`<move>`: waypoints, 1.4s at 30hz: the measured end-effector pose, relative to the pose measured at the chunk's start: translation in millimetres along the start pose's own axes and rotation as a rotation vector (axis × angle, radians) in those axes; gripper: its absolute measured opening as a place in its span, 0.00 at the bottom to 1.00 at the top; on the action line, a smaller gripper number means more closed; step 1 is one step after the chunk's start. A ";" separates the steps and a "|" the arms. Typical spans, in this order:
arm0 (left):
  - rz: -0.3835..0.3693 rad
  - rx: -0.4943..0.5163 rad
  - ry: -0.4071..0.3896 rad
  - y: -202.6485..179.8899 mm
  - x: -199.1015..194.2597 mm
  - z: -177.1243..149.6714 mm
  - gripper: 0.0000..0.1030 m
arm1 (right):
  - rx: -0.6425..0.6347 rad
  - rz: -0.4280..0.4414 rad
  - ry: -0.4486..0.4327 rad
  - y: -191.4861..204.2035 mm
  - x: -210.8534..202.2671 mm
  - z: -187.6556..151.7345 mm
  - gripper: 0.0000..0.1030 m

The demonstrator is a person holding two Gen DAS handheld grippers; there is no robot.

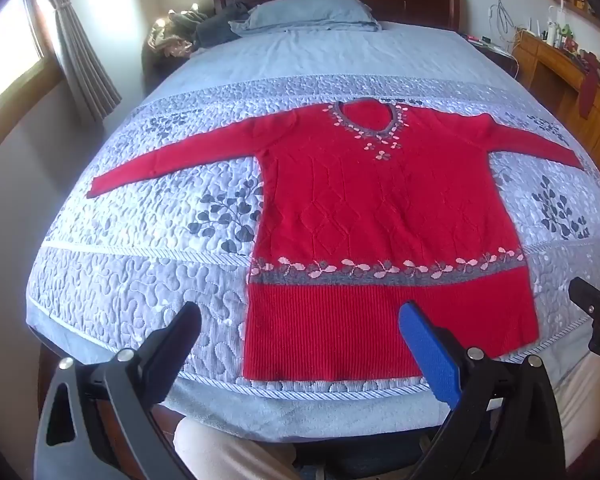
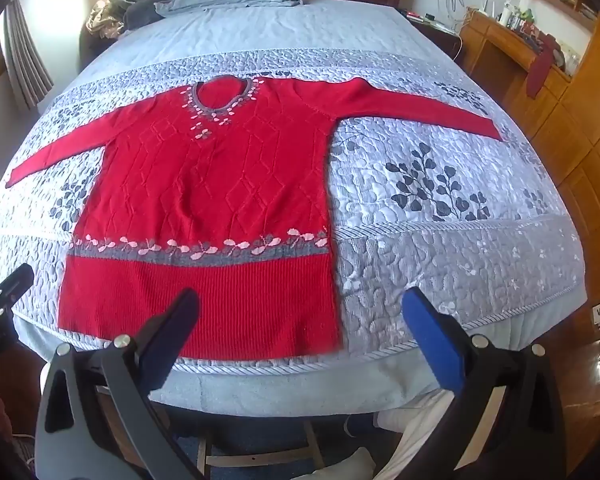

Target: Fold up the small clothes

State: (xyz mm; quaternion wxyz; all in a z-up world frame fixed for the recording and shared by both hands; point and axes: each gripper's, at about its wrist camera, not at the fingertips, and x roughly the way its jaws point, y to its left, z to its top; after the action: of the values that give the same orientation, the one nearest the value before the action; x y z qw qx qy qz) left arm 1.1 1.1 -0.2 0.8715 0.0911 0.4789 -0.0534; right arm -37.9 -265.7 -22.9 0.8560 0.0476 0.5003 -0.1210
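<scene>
A red knitted sweater [image 1: 380, 208] [image 2: 216, 184] lies flat and face up on the bed, both sleeves spread wide, its neckline toward the pillow and its ribbed hem at the near edge. A grey band with pink flowers crosses it above the hem. My left gripper [image 1: 300, 320] hovers open above the hem's left corner, nothing between its fingers. My right gripper [image 2: 300, 312] hovers open above the hem's right corner, also empty. The right gripper's tip [image 1: 592, 304] shows at the right edge of the left wrist view, and the left gripper's tip [image 2: 8, 284] at the left edge of the right wrist view.
The bed's quilted grey-blue cover [image 1: 140, 280] [image 2: 440, 248] carries a leaf pattern. A pillow [image 1: 312, 16] and a heap of clothes [image 1: 180, 32] lie by the dark headboard. A wooden desk [image 2: 520, 52] stands on the right, a curtained window [image 1: 20, 52] on the left. A person's light trousers [image 1: 228, 452] are below.
</scene>
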 end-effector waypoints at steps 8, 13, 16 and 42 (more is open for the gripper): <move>-0.018 -0.020 0.016 8.7 9.1 6.7 0.97 | 0.005 -0.006 0.020 -7.5 7.7 2.0 0.98; 0.014 -0.009 -0.005 3.4 3.9 6.0 0.97 | -0.004 -0.007 0.020 -7.8 7.3 0.5 0.98; 0.014 -0.006 -0.003 3.2 5.7 6.1 0.96 | 0.001 -0.008 0.029 -6.4 10.3 3.9 0.98; 0.020 -0.005 -0.002 5.9 8.1 5.9 0.97 | -0.005 -0.007 0.029 -7.1 12.3 4.4 0.98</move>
State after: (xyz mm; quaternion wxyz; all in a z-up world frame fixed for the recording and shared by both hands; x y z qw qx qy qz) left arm 11.4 5.6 -3.4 0.8728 0.0934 0.4771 -0.0435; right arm -30.2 -275.4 -31.1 0.8484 0.0454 0.5131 -0.1221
